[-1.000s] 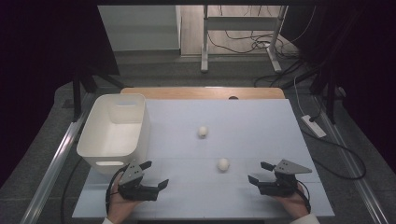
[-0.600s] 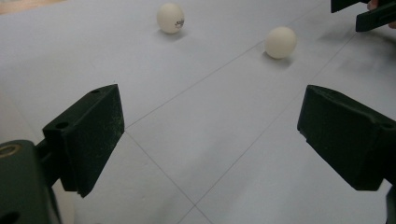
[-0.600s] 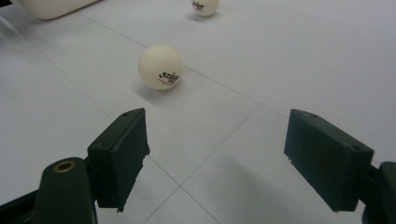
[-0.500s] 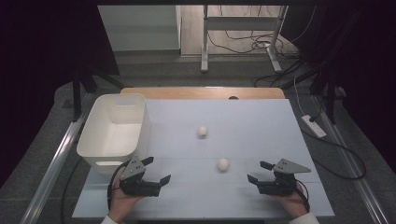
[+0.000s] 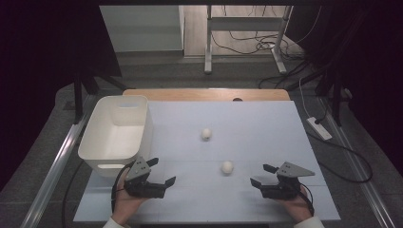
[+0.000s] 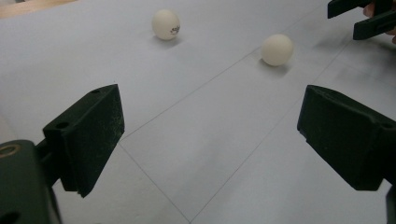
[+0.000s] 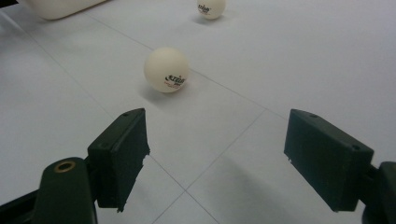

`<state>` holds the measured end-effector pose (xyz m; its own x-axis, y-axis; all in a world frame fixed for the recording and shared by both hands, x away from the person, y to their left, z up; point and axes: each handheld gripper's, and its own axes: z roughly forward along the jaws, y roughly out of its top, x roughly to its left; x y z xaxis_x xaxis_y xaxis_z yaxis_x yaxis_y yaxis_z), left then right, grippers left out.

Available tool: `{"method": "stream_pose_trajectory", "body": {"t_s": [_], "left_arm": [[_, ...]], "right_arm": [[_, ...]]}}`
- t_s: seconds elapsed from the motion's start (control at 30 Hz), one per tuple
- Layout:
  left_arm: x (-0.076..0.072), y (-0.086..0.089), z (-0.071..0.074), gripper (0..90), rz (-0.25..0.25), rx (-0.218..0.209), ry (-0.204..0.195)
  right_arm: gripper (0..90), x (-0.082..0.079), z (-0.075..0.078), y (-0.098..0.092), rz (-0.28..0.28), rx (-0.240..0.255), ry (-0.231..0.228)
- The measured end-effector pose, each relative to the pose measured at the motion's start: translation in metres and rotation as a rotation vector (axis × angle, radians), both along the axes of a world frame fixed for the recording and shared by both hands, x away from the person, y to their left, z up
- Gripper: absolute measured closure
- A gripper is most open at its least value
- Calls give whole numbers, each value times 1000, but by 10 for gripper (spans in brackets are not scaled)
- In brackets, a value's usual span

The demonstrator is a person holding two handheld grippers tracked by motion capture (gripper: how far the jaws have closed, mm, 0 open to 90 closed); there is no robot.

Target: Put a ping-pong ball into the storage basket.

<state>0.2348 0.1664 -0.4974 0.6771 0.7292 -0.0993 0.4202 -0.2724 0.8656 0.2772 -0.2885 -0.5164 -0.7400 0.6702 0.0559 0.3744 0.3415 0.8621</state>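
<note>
Two white table-tennis balls lie on the pale blue table top (image 5: 266,128). The far ball (image 5: 206,134) (image 6: 166,24) (image 7: 210,8) sits mid-table. Closer to me, the near ball (image 5: 227,167) (image 6: 277,49) (image 7: 166,69) rests between the two grippers. My left gripper (image 5: 162,171) (image 6: 212,112) is held low at the front left, open and empty, pointing right toward the balls. At the front right my right gripper (image 5: 261,175) (image 7: 215,135) is also open and empty, with the near ball a short way ahead of its jaws. Its jaw tips appear as the right gripper (image 6: 364,16) in the left gripper view.
A white plastic bin (image 5: 114,133) (image 7: 60,7) stands empty at the table's left edge, just behind my left hand. A wooden strip (image 5: 209,94) runs along the far edge. Cables and a power strip (image 5: 319,128) lie on the floor to the right.
My left gripper has drifted slightly right and forward. The right gripper and both balls have stayed where they were.
</note>
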Motion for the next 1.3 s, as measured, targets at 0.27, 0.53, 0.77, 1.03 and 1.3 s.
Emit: {"method": "stream_pose_trajectory", "body": {"t_s": [0.27, 0.53, 0.77, 1.03, 1.3], "left_arm": [[7, -11, -1, 84, -25, -4, 21], [15, -19, 0, 84, -39, -5, 33], [21, -23, 1, 84, -36, -2, 44], [25, -32, 0, 84, -39, 20, 48], [26, -39, 2, 84, -53, 29, 47]], "right_arm": [[216, -2, 0, 1, -1, 1, 0], [215, -3, 0, -1, -7, 9, 2], [212, -1, 0, -4, -15, 33, 4], [211, -1, 1, -7, -8, 37, 0], [212, -6, 3, -8, -5, 25, -8]]}}
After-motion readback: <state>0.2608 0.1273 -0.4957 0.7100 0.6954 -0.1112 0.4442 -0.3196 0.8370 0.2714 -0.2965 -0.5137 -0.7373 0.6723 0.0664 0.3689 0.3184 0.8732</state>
